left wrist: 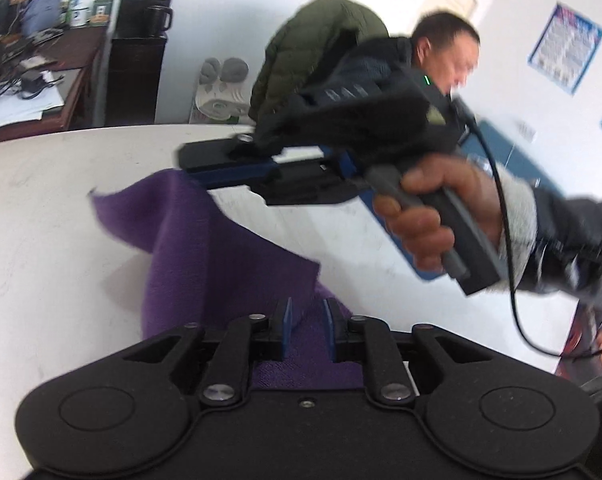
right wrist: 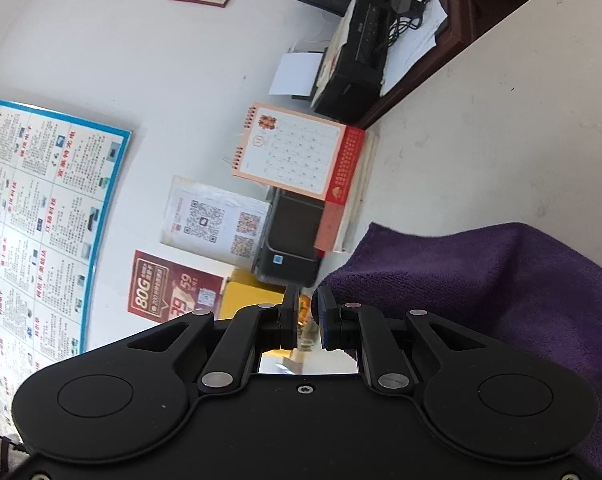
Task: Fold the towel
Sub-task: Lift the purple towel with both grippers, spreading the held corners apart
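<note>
My left hand-held gripper [left wrist: 307, 330] and right hand-held gripper [right wrist: 308, 316] each pinch the towel [left wrist: 221, 248], lifted partly off the table [left wrist: 53, 208]. I should keep the corners level while carrying them over.

Black claw [left wrist: 308, 330] (blue pads), dark sleeve [left wrist: 581, 236].

Purple terry-cloth towel [left wrist: 221, 248] is lifted off the white table [left wrist: 53, 208], draped and creased, one corner trailing on the tabletop.
</note>
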A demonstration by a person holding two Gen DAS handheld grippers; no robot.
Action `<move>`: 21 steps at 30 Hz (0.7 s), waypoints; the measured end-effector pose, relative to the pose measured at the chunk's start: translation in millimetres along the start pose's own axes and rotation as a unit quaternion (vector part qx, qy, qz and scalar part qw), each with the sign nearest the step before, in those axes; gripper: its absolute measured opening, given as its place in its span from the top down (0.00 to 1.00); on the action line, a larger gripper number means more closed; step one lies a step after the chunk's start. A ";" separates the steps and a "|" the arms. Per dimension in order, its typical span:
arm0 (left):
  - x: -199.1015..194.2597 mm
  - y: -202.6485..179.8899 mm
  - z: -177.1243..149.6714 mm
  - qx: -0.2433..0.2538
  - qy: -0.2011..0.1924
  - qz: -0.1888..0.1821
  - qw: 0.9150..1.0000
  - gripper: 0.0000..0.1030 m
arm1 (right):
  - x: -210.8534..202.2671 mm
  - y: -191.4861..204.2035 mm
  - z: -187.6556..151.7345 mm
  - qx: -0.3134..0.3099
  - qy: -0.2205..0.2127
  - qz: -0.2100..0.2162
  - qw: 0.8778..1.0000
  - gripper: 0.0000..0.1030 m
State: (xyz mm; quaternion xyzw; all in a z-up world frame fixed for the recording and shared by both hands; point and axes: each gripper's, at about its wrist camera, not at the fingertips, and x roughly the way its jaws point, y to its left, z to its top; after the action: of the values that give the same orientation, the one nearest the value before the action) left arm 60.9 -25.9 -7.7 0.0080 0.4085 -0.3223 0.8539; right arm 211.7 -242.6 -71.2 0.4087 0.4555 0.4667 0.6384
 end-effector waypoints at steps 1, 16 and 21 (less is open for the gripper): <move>4.9 -3.6 0.0 0.015 0.003 0.008 1.000 0.85 | 0.3 -1.2 0.5 0.000 0.001 -0.006 1.000 0.90; 67.1 -6.5 20.1 0.066 0.036 0.080 0.994 0.80 | 17.3 -30.2 31.4 -0.010 0.061 -0.033 0.998 0.90; 77.4 -2.8 26.4 0.048 0.041 0.087 0.994 0.80 | 20.1 -36.5 34.0 -0.008 0.071 -0.030 0.997 0.90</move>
State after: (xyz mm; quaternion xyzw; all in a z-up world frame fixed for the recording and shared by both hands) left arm 113.1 -77.6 -43.8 0.0979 0.4245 -0.2651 0.8602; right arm 255.5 -234.8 -101.3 0.3555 0.5081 0.4789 0.6214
